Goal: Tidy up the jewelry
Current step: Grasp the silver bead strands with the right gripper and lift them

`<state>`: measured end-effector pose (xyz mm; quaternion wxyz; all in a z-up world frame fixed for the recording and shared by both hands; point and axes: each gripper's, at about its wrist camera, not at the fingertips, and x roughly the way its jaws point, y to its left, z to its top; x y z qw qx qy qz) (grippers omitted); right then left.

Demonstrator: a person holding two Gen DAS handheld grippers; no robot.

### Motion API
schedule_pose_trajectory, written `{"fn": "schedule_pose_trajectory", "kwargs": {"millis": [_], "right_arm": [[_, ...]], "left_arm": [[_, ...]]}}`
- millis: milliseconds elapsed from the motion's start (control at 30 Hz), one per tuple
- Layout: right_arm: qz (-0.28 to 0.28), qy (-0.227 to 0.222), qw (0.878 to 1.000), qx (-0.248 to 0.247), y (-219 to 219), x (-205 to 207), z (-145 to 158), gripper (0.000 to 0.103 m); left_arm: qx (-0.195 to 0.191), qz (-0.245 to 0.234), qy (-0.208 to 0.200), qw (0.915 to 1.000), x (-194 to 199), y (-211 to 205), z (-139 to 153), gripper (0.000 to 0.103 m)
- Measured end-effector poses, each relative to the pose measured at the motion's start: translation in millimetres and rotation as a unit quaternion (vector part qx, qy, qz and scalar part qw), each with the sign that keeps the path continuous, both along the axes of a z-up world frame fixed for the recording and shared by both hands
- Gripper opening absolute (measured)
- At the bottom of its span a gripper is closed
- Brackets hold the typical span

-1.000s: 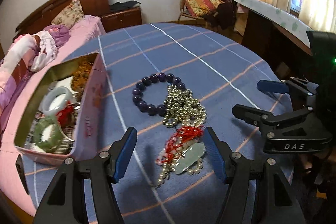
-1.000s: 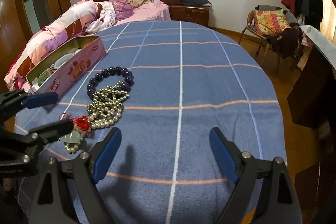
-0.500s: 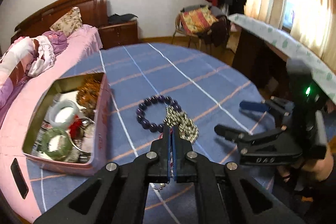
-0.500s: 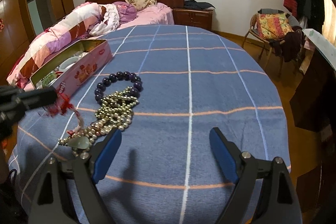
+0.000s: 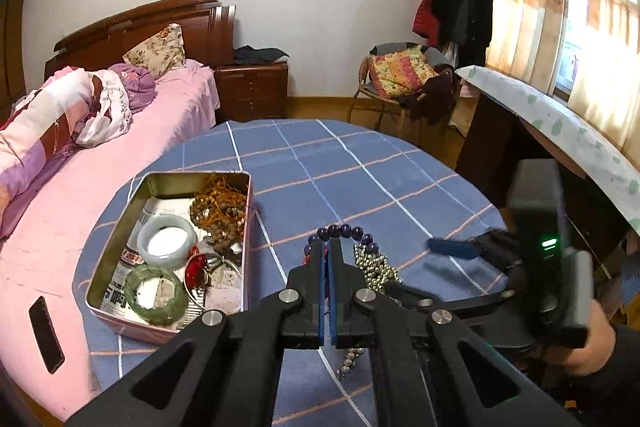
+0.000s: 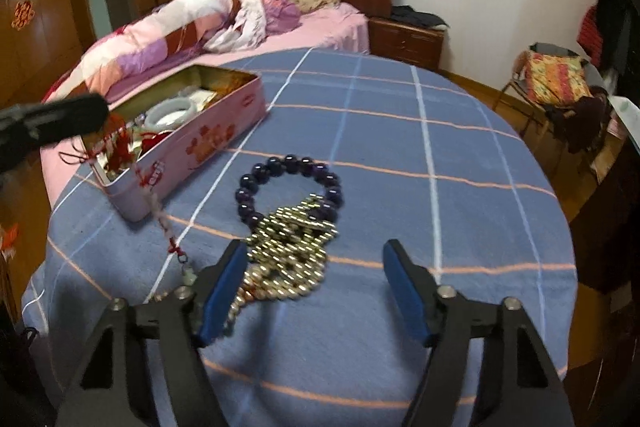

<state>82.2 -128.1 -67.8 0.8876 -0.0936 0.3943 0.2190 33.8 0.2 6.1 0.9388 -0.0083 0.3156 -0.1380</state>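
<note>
Left gripper (image 5: 327, 251): jaws clamped on the red-tasselled necklace (image 6: 154, 203), strung in the air from beside the pink tin (image 6: 192, 147) down to the counter (image 6: 400, 147). Right gripper (image 6: 316, 289): jaws closing around the metal bead pile (image 6: 288, 247), not yet pressing it; purple bracelet (image 6: 288, 183) just beyond.

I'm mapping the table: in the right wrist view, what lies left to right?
Left gripper → pink tin → purple bead bracelet → chair.
</note>
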Motion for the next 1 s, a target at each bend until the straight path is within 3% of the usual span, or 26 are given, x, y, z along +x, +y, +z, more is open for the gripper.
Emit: {"fn": "schedule_pose_trajectory", "kwargs": {"millis": [167,267,333,400,533,1000], "right_arm": [[0.013,0.023,0.999,-0.022,14.7,11.5,-10.9,0.064],[0.013,0.039,0.999,-0.025,14.9,16.8,-18.1,0.044],[0.019,0.044,0.999,-0.016,13.2,16.2,-18.3,0.024],[0.022,0.042,0.999,-0.012,12.1,13.4,-16.4,0.019],[0.016,0.030,0.999,0.012,3.1,8.4,-7.7,0.013],[-0.010,-0.028,0.997,0.064,-19.7,-5.0,39.2,0.012]], "left_arm": [[-0.008,-0.006,-0.013,0.9999,-3.8,0.1,10.0,0.000],[-0.011,-0.008,-0.018,0.9998,-3.7,2.1,11.3,0.000],[-0.010,-0.007,-0.017,0.9998,-3.6,2.5,11.4,0.000],[-0.009,-0.005,-0.016,0.9998,-2.8,3.6,10.9,0.000],[-0.011,0.003,-0.013,0.9998,-0.7,6.6,11.2,0.000],[-0.011,0.000,-0.035,0.9993,-2.7,6.1,28.1,0.000]]}}
